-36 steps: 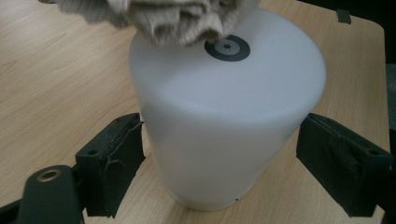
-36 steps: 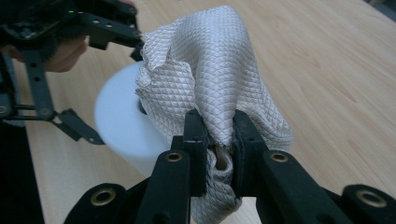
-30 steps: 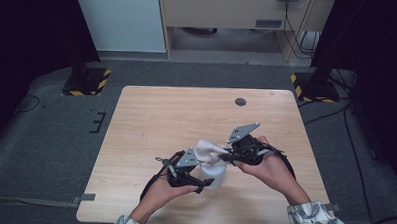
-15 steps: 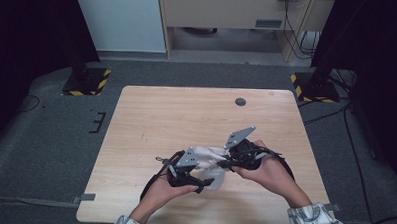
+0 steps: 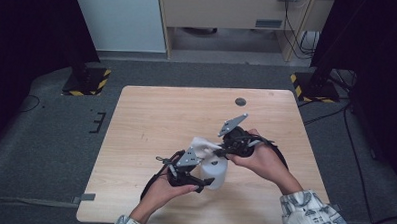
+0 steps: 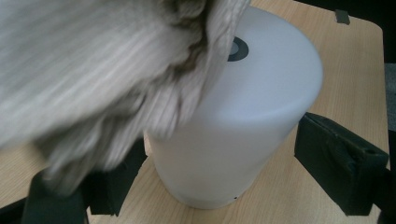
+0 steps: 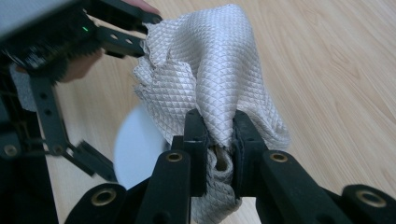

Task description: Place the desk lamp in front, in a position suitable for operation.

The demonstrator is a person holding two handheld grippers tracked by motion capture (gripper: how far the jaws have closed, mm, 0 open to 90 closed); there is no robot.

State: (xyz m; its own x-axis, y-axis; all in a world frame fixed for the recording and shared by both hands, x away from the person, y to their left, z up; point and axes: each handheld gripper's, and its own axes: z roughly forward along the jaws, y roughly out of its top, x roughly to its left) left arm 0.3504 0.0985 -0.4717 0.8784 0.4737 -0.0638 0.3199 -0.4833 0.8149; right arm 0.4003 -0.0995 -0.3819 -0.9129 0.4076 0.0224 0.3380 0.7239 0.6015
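On the surface (image 5: 151,115), a white cylinder (image 5: 214,170) stands upright near the front edge, bracketed by the left gripper (image 5: 196,181), whose jaws stand wide around its sides to steady it. The right gripper (image 5: 220,152) has its jaws clenched on a bunched cloth (image 7: 210,70) draped against the cylinder's top. Good wiping here likely means keeping the cylinder braced and dragging the cloth across the top without tipping it.
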